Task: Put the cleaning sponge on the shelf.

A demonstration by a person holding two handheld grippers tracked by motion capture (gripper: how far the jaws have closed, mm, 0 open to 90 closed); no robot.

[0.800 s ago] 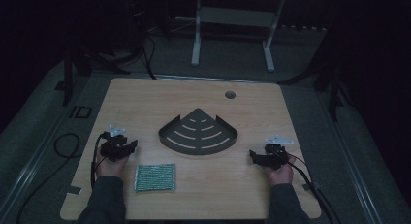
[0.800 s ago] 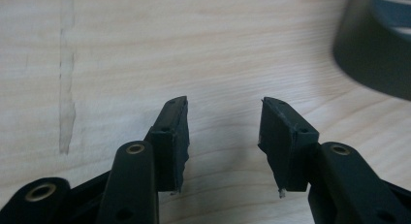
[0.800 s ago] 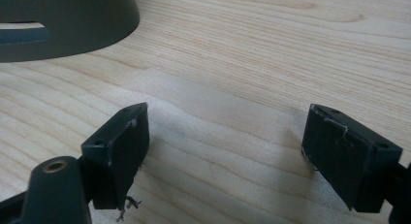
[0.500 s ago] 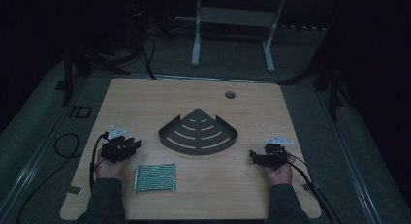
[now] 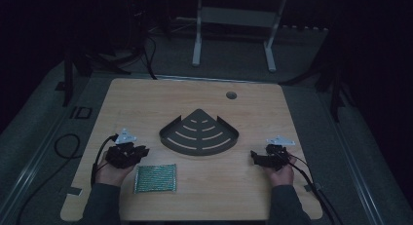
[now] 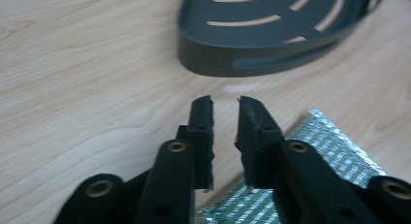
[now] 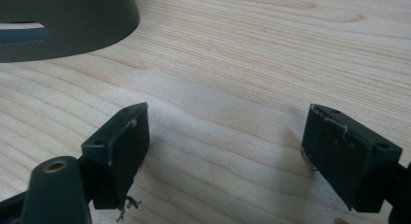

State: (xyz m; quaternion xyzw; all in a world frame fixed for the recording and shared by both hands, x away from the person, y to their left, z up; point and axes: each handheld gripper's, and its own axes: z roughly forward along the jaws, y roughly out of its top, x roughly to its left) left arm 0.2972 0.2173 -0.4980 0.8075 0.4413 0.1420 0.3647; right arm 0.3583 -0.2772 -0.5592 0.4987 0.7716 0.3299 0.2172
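1. Dim room all around, and we work at a pale wooden table (image 5: pixel 146 103) with a dark corner rack (image 5: pixel 198 133) at its middle.
2. We hold the left gripper (image 5: pixel 138 153) just to the left of the rack, low over the wood.
3. Its jaws stand a narrow gap apart with nothing between them; in the left gripper view (image 6: pixel 224 115) they point at the rack's curved wall (image 6: pixel 252 54).
4. Our green and silver scouring pad (image 5: pixel 155 178) lies flat on the table, nearer us than the rack and beside the left gripper.
5. Well to the right of the rack we hold the right gripper (image 5: pixel 256 157), jaws spread wide and empty over bare wood (image 7: pixel 223 136).
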